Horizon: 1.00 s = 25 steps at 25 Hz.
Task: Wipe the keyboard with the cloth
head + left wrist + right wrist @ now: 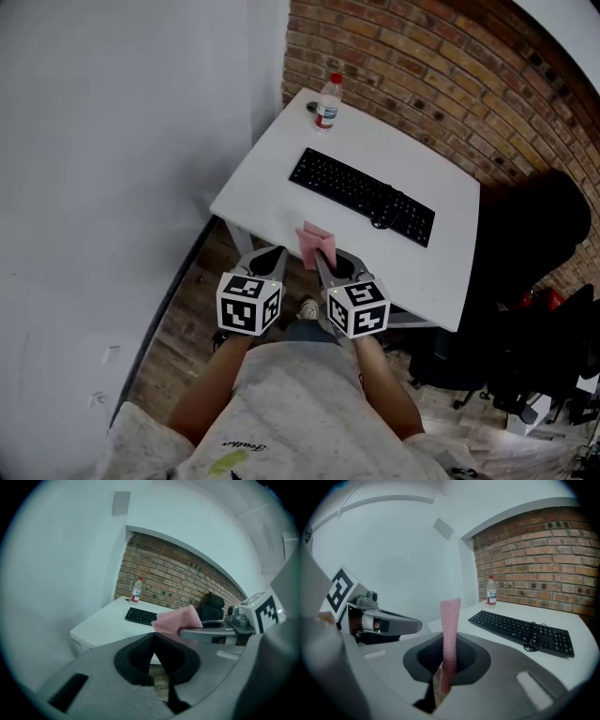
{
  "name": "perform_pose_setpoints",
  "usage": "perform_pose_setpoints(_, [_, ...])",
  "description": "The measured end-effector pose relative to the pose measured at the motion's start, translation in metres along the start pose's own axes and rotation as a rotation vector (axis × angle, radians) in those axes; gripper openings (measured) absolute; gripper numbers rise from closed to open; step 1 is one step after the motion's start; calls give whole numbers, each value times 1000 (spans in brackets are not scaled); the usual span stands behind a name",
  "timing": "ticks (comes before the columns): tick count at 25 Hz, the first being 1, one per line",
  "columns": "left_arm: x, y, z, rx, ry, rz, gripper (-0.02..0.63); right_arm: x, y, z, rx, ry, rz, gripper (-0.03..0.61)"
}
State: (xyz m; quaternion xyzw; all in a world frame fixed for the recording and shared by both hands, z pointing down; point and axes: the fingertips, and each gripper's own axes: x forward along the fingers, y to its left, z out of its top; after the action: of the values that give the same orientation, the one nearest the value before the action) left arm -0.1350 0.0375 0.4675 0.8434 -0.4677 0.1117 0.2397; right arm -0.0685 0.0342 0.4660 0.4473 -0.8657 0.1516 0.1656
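A black keyboard (361, 197) lies slantwise on the white table (272, 173), with a coil of its cable on its right part. My right gripper (322, 255) is shut on a pink cloth (315, 241), held at the table's near edge, short of the keyboard. In the right gripper view the cloth (451, 623) stands upright from the closed jaws (449, 656), with the keyboard (520, 630) ahead to the right. My left gripper (274, 255) hangs beside it, off the table's edge, shut and empty (153, 640). The left gripper view shows the cloth (178, 619) and the keyboard (140, 616).
A water bottle (327, 101) with a red cap stands at the table's far corner by the brick wall (450, 66). A black office chair (539, 244) is to the table's right. A white wall (122, 141) runs along the left.
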Motion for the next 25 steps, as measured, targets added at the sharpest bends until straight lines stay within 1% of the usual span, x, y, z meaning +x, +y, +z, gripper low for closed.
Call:
perform_pose_setpoints(7, [25,28,20,-19,0,60,-3,53,-26,14,-61,24,16,21])
perform_pose_setpoints(12, [54,43,26,-38,11,95,-3,90,-48,17,-77,45,46,21])
perform_pose_setpoints(16, [77,51,33,-38,26,112,-3,118,-64,18,-93,71,68,22])
perform_pose_setpoints(20, [96,56,46,-41,39,141,-3,140,-74,22,-101,91,108,23])
perform_pose_setpoints(25, [112,63,57,-45,61,178,-3,163,-84,16,-104,146,142,21])
